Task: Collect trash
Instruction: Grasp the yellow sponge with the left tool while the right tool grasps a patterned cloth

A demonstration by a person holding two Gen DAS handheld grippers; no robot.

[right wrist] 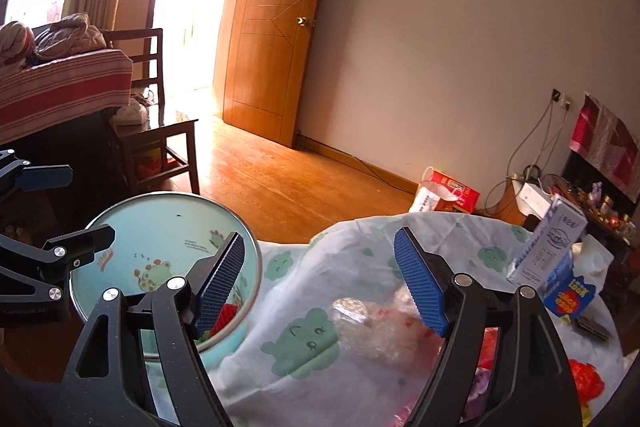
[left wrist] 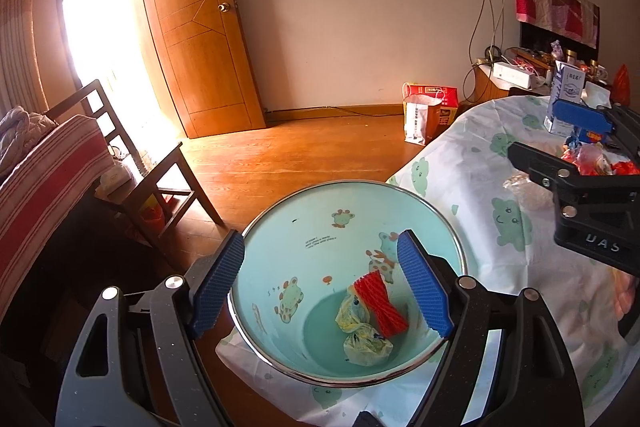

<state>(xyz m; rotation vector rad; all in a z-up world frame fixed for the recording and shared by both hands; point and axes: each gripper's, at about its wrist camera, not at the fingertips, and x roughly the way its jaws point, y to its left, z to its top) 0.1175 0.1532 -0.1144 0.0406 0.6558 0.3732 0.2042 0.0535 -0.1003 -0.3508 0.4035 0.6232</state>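
Above the tabletop's near edge, right gripper (right wrist: 320, 281) hung spread and empty over a crinkled clear wrapper (right wrist: 376, 331). Left gripper (left wrist: 322, 285) likewise spread, over the light-blue bin (left wrist: 424, 203) at the table's left edge, red foam net (left wrist: 380, 303) and crumpled bags already inside. Best lowered squarely, pinching the wrapper's bunched middle. Milk carton (right wrist: 548, 247) and red scraps (right wrist: 586, 377) crowded the right side.
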